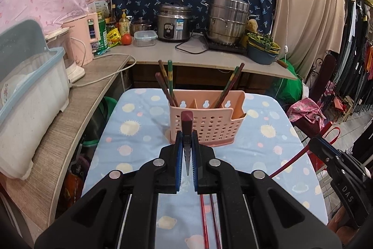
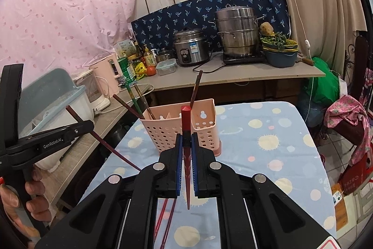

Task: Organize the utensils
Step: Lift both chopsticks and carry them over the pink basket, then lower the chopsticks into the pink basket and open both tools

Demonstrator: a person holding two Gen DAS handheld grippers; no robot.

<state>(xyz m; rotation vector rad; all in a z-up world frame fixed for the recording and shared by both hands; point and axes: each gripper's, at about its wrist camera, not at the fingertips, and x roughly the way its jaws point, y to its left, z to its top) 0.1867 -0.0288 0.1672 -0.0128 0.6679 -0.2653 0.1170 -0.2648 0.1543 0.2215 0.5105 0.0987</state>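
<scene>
Chopsticks pinched, one in each tool: left tool (image 1: pixel 187 144) clamped on a dark maroon chopstick (image 1: pixel 187 125), right tool (image 2: pixel 186 144) clamped on a red chopstick (image 2: pixel 186 120), blunt ends up and forward. Ahead on the planet-print worktop (image 1: pixel 268 132), a pink perforated caddy (image 1: pixel 207 123) with several chopsticks already leaning in its compartments. Best handled by tipping each narrow end down over an open compartment, clear of leaning sticks, then releasing low. Two more red chopsticks (image 1: pixel 209 221) lying on the worktop, under the tools.
</scene>
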